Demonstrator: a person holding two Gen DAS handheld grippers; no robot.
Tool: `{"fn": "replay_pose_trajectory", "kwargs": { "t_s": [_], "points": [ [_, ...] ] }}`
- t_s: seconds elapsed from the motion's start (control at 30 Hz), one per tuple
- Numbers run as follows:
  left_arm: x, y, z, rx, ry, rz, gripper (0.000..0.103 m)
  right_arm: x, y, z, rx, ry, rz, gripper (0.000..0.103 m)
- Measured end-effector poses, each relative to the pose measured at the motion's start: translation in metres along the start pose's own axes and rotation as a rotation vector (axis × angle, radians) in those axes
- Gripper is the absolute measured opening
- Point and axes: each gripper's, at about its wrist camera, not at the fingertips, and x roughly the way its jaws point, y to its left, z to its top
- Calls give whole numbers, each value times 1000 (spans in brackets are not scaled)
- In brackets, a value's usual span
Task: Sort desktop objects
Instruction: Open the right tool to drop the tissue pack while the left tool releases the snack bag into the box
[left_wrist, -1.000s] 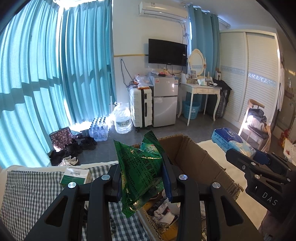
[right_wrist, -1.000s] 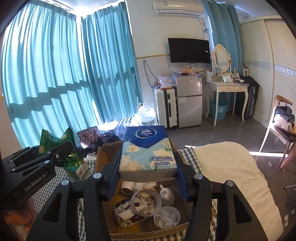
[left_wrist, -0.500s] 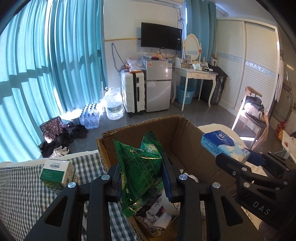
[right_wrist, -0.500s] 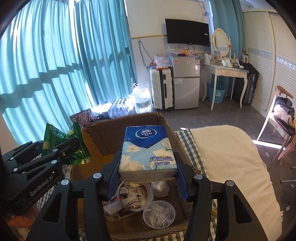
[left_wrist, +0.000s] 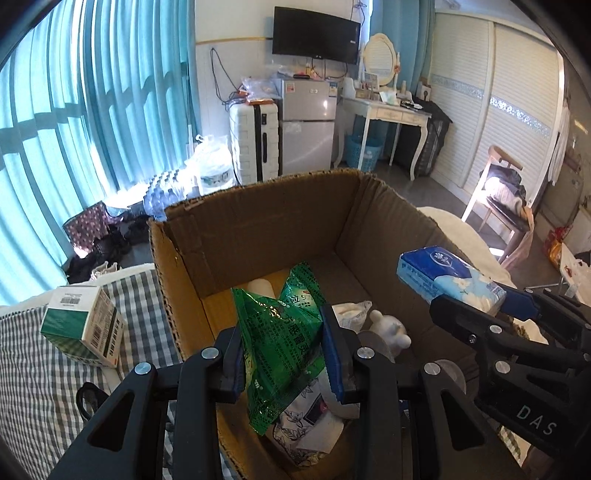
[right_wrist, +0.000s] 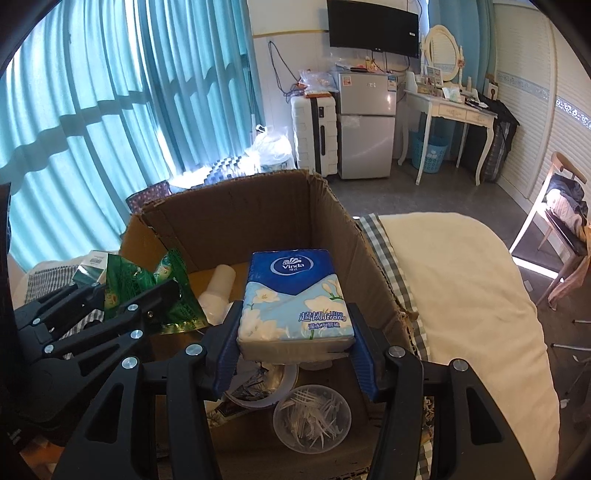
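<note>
In the left wrist view, a crinkled green packet (left_wrist: 280, 332) is held upright between the pads of the left gripper (left_wrist: 282, 354), which are closed narrowly on it. The packet hangs over the open cardboard box (left_wrist: 258, 229), above a white figurine (left_wrist: 389, 328) and patterned packaging at the bottom. The step in hand is judged to be placing the packet in the box; it would be done well by lowering it past the rim into a free patch before the pads are parted. To the left, a green and white carton (left_wrist: 83, 325) lies outside the box on the checked cloth (left_wrist: 33, 373), not yet sorted. The right gripper is seen at the right edge, carrying its tissue pack.

In the right wrist view, a blue tissue pack (right_wrist: 295, 301) is clamped flat between the pads of the right gripper (right_wrist: 295, 350), at a medium width, over the box's near half. Beneath it lie a round tub of white picks (right_wrist: 312, 419) and a tape roll (right_wrist: 266, 384); a white cup stack (right_wrist: 218, 291) lies further in. The crowded floor and the left gripper close alongside are judged the main obstacles, so the two drops are best kept apart.
</note>
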Motion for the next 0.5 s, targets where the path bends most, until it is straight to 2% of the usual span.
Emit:
{"fn": "replay_pose_trajectory", "kwargs": {
  "t_s": [0.13,0.27,0.5],
  "points": [
    [3,1,-2,2,8,-5,37,3,0,0,12,17,-7,53],
    [-4,5,0,10,-18,-3,55,-3,2,2,15,-13,-9,56],
    [-31,12,9,5,-73,23,58,-22,4,8,18,-92,-22,59]
  ]
}}
